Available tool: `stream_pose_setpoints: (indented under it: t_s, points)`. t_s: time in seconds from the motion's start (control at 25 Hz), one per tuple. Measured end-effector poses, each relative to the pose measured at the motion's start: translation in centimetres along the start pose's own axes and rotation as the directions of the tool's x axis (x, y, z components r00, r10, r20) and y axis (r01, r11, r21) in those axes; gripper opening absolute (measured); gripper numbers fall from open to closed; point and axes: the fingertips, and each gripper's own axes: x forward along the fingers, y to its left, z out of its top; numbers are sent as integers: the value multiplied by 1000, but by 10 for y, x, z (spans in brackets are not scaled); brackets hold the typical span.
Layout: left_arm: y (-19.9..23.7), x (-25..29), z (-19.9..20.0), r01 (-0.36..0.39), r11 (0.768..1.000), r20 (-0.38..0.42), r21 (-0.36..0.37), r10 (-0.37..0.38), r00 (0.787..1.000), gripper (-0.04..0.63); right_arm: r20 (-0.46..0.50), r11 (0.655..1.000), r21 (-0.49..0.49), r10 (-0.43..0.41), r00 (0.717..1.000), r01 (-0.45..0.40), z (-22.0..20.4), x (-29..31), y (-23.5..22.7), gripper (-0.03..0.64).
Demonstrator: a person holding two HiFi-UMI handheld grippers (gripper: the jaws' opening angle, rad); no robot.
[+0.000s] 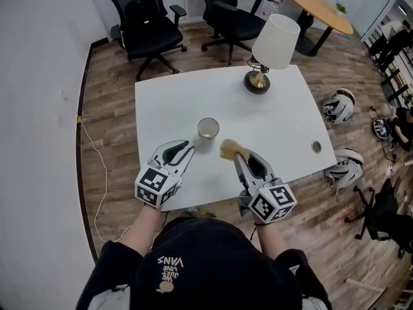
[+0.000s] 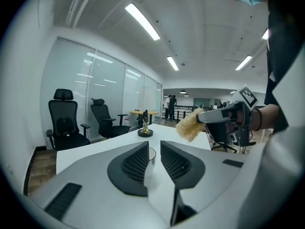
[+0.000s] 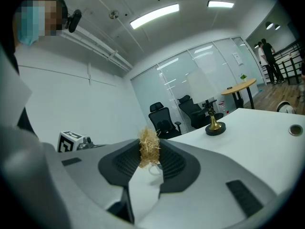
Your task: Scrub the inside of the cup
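On the white table (image 1: pixel 161 102), the cup (image 1: pixel 208 128) stands upright near the middle, mouth up, with nothing touching it. In the head view, a lamp (image 1: pixel 274 44) with a white shade and a dark round base stands on the table at about 1 o'clock from the cup, well apart from it.

The left gripper (image 1: pixel 188 148) sits at about 7 o'clock from the cup, near it but not in contact. Its jaws stand apart with a narrow gap and clamp nothing. In the left gripper view (image 2: pixel 155 146) the rim of the cup (image 2: pixel 151 152) shows through that gap, farther off on the tabletop.

The right gripper (image 1: pixel 237 158) sits at about 5 o'clock from the cup. Its jaws are closed on a straw-coloured fibrous scrubber (image 1: pixel 230 149), which sticks out past the jaw tips toward 11 o'clock and hangs just beside the cup, clear of its rim. The right gripper view (image 3: pixel 150 151) shows the scrubber (image 3: pixel 148 144) pinched between the two pads, its frayed top rising above them. From the left gripper view, the same tuft (image 2: pixel 189 125) hangs at about 2 o'clock above the table.

Two black office chairs (image 1: pixel 145 24) stand at 12 o'clock beyond the table. A round wooden table (image 1: pixel 319 8) stands toward 2 o'clock, and two helmets (image 1: pixel 340 105) lie on the wood floor at 3 o'clock.
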Motion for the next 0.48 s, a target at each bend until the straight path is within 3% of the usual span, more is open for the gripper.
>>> stream_pose_setpoints:
  t_s: [0.32, 0.48]
  points:
    - [-22, -44, 21, -56, 998, 87, -19, 57, 995, 78, 13, 997, -65, 46, 999, -45, 10, -15, 21, 117]
    - [-30, -64, 34, -94, 995, 140, 20, 90, 986, 25, 13, 994, -84, 68, 998, -67, 10, -22, 29, 117]
